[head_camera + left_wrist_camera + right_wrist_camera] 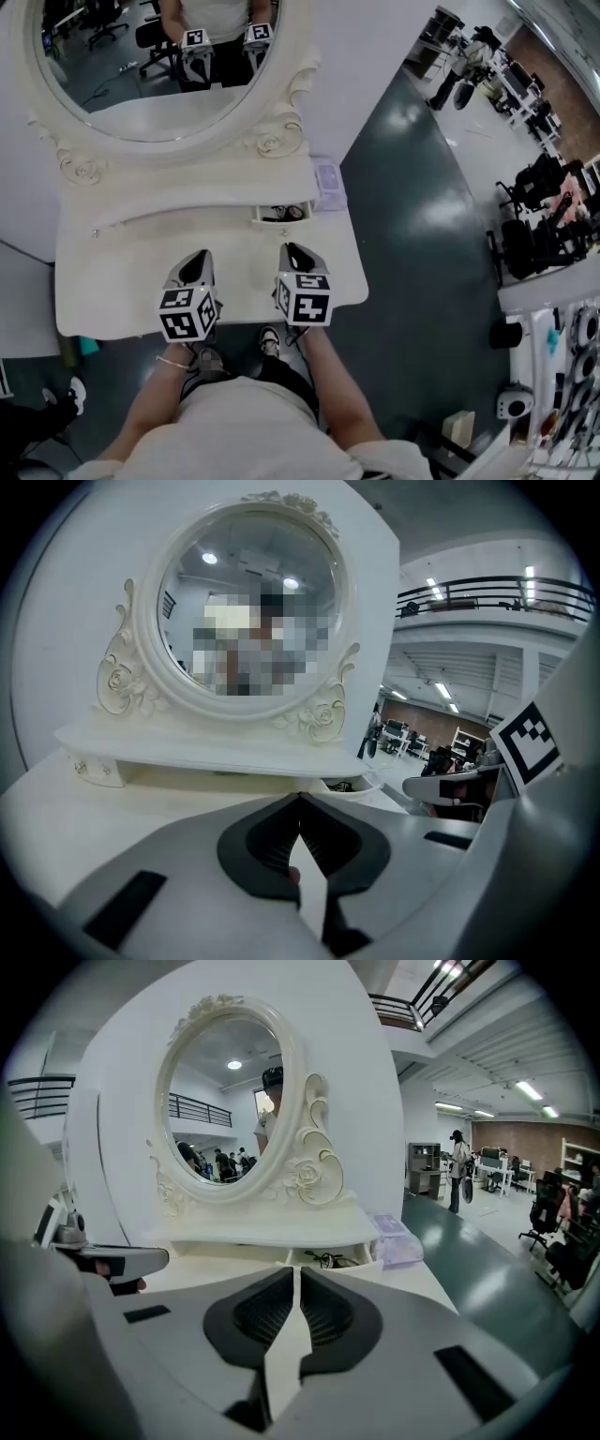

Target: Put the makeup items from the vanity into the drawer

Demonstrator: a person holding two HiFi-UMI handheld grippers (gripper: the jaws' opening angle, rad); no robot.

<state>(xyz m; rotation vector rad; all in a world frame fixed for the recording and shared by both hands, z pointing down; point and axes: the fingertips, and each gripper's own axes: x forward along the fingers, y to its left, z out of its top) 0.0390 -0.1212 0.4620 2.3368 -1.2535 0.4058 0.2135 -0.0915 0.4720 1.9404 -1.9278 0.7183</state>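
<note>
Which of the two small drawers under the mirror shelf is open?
The right drawer, beside the lilac box: it is pulled out, with dark items inside. The left drawer is shut.

The vanity point(122, 281) is looking like smooth painted wood, softly shining. Its mirror point(141, 84) glass is reflecting clearly. The dark floor point(422, 225) is gleaming, glossy. The lilac box point(328, 184) is appearing as translucent plastic. The right gripper point(296, 1274) is showing matt grey plastic with dark ribbed pads point(328, 1312)
</note>
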